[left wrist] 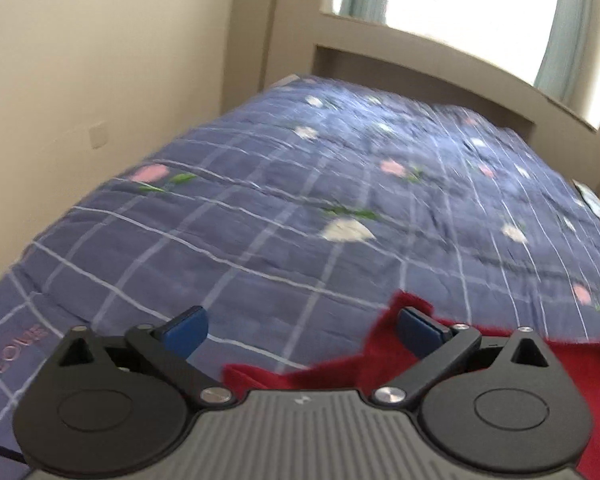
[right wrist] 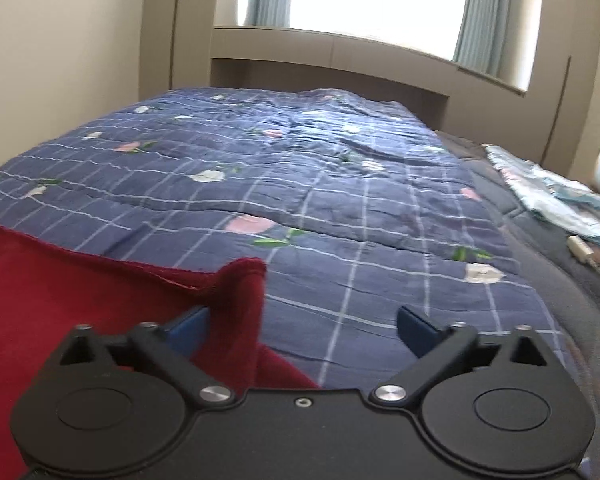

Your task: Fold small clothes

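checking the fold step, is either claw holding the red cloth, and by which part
Nothing is held. Both the left claw and right claw stand open; the red cloth lies loose on the bed.

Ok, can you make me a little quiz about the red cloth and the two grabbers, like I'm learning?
1. True or false: the left gripper is clamped shut on the red cloth.
2. What does the cloth lie on? A) a wooden table B) a blue checked quilt C) the floor
3. Fill in: in the right wrist view, a corner of the cloth sticks up beside the right gripper's ____ finger.

Key
1. False: its jaws stand wide open.
2. B
3. Left
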